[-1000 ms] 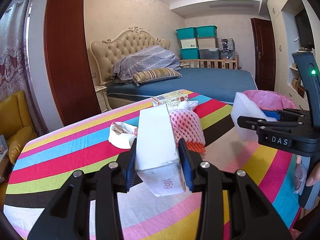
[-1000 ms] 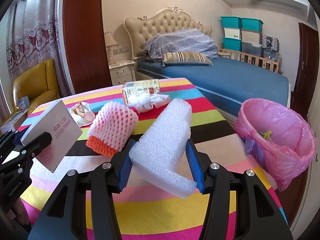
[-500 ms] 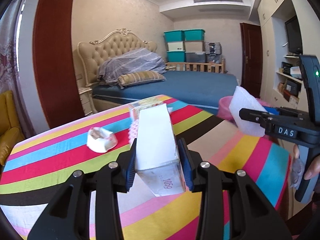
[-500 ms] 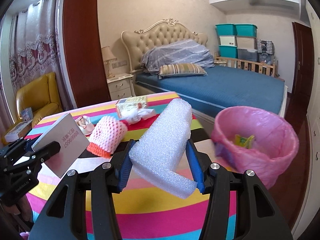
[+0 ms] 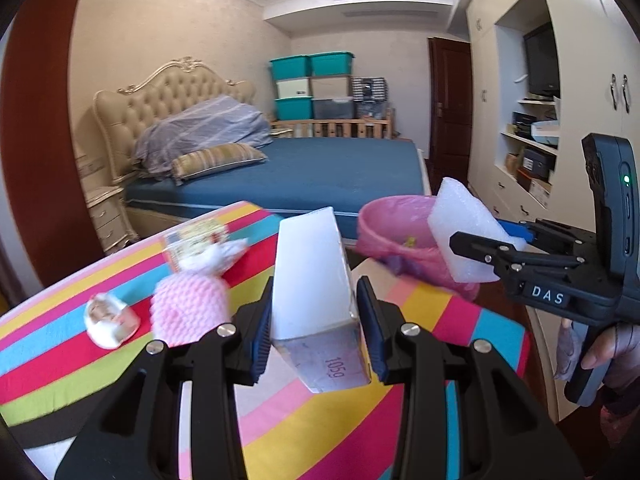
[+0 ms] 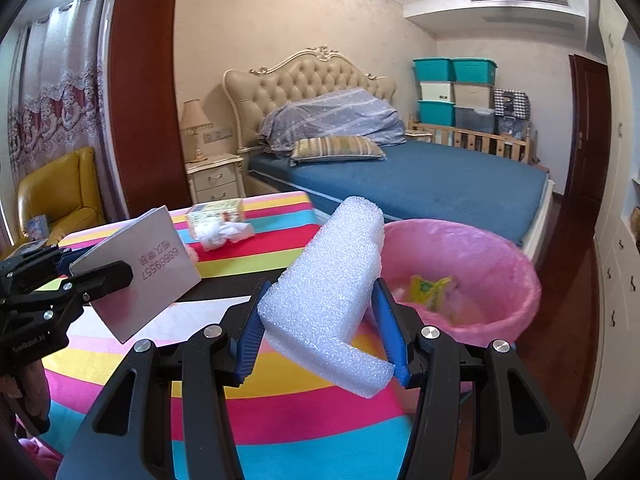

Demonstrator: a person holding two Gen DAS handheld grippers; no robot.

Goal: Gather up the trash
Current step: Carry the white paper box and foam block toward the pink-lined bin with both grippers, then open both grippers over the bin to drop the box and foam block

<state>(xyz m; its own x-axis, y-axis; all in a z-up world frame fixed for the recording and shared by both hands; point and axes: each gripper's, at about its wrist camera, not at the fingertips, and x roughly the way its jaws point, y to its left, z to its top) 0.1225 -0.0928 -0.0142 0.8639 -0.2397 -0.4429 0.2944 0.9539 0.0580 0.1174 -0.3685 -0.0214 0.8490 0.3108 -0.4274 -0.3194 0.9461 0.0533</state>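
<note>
Now left tool (image 5: 316, 320) clamps white box (image 5: 312, 276), right tool (image 6: 320, 320) clamps foam piece (image 6: 332, 276) beside pink bin's (image 6: 516, 276) rim.

Left gripper (image 5: 316, 320) clamps a white rectangular cardboard box (image 5: 314, 276), blue pads tight on both its sides, above the rainbow-striped tablecloth (image 5: 60, 360). Over to the right, the right gripper (image 5: 476, 246) holds a white foam block (image 5: 460, 224) just at the pink-lined trash bin (image 5: 392, 228). A pink foam fruit net (image 5: 188, 308) and a crumpled white wrapper (image 5: 110, 320) lie on the cloth.
</note>
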